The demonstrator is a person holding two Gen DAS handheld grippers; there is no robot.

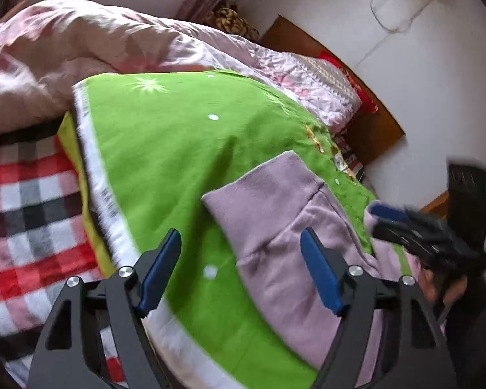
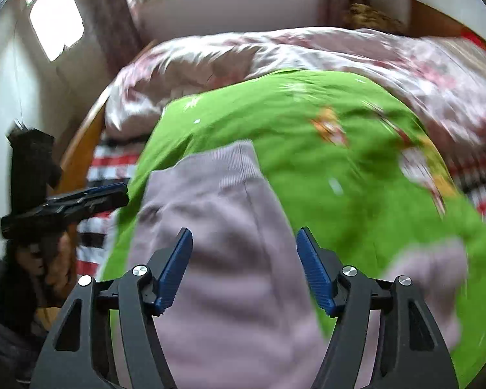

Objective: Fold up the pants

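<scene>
Lilac fleece pants (image 1: 275, 201) lie on a green blanket (image 1: 178, 149), with the ribbed waistband at the far end. My left gripper (image 1: 241, 238) hovers open over the blanket and the waistband's near corner, with nothing pressed between its blue pads. At the right edge of this view is my right gripper (image 1: 377, 217), held by a hand. In the right wrist view the pants (image 2: 217, 201) stretch away under my right gripper (image 2: 244, 231). It is open above the cloth and grips nothing. My left gripper (image 2: 124, 194) shows at the left, side on. Another lilac part (image 2: 431, 275) lies blurred at the right.
A crumpled pink quilt (image 1: 64, 52) is heaped behind the green blanket (image 2: 340, 178). A red, white and grey checked blanket (image 1: 26, 214) lies to the left. A wooden headboard (image 1: 307, 45) and white wall are beyond, and a wooden bed frame (image 2: 81, 149) runs along one side.
</scene>
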